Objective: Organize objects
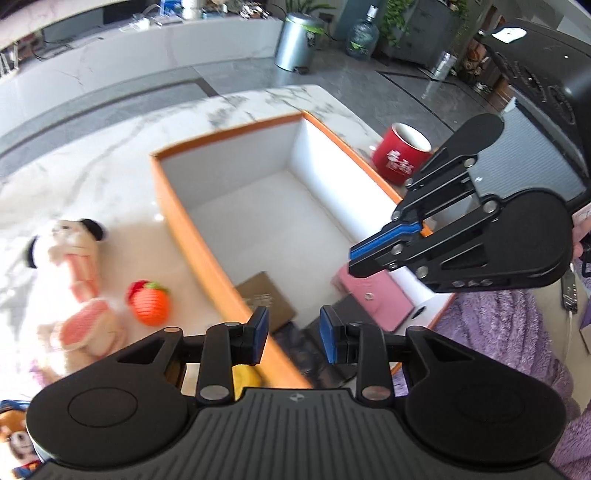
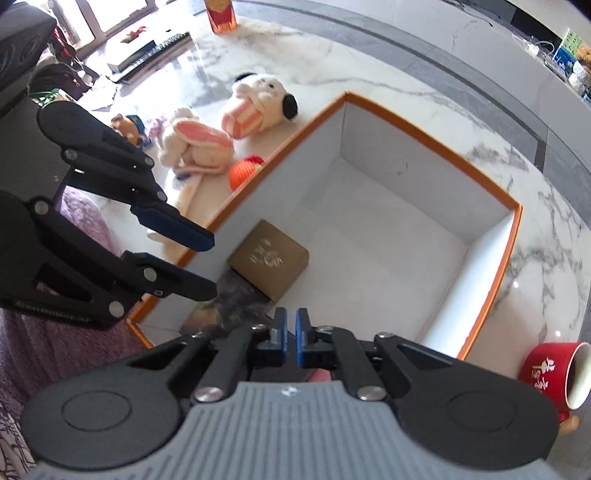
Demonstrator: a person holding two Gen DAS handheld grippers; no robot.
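Note:
An orange-edged white box (image 1: 173, 192) (image 2: 436, 147) stands open on the marble table. Inside lie a brown booklet (image 1: 267, 295) (image 2: 269, 258), a dark patterned item (image 2: 236, 306) and a pink case (image 1: 376, 299). My left gripper (image 1: 293, 334) (image 2: 212, 264) is open and empty above the box's near left wall. My right gripper (image 2: 291, 338) (image 1: 352, 258) is nearly shut, holding nothing visible, above the pink case. On the table left of the box lie a white and pink plush dog (image 1: 75, 273) (image 2: 258, 103) and an orange toy fruit (image 1: 149, 302) (image 2: 243, 171).
A red mug (image 1: 400, 153) (image 2: 554, 373) lies right of the box. A small bear toy (image 1: 14, 439) (image 2: 129, 125) sits at the left. A purple blanket (image 1: 509, 332) lies near the table's front edge. A red carton (image 2: 221, 14) stands far back.

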